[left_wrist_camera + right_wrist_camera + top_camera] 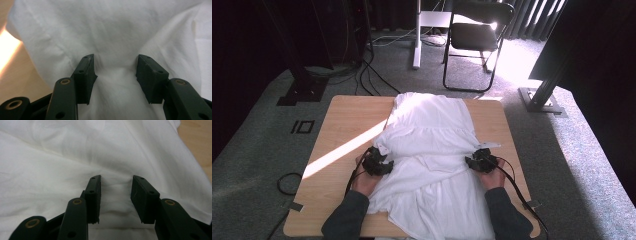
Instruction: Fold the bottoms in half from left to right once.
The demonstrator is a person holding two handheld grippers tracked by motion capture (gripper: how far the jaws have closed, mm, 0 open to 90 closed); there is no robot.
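A band of sunlight (343, 150) runs across the left part of the wooden table (347, 112), from its left edge up toward the middle. Just beside the end of this band, the left gripper (377, 164) is at the left edge of the white garment (432, 135), held by the person's left hand (364, 181) in a dark sleeve. In the left gripper view, its two black jaws stand apart, about half open, and a soft hump of the white cloth (117, 37) rises between them. The pads are at the sides of this hump, but I cannot tell if they really press on it, so the cloth is between the jaws and not clearly gripped.

The garment lies spread along the middle of the table, from the far edge to the near edge, where it hangs a little over the side. It is wrinkled, with a fold across its middle between the two grippers.

On the right side, the right gripper (481, 161) is at the right edge of the garment, held by the right hand (493, 179). In the right gripper view, its jaws are also partly open, somewhat narrower, with a small ridge of the white fabric (75, 157) between them. The pads do not visibly squeeze it. A strip of bare table (197, 142) shows at the upper right there.
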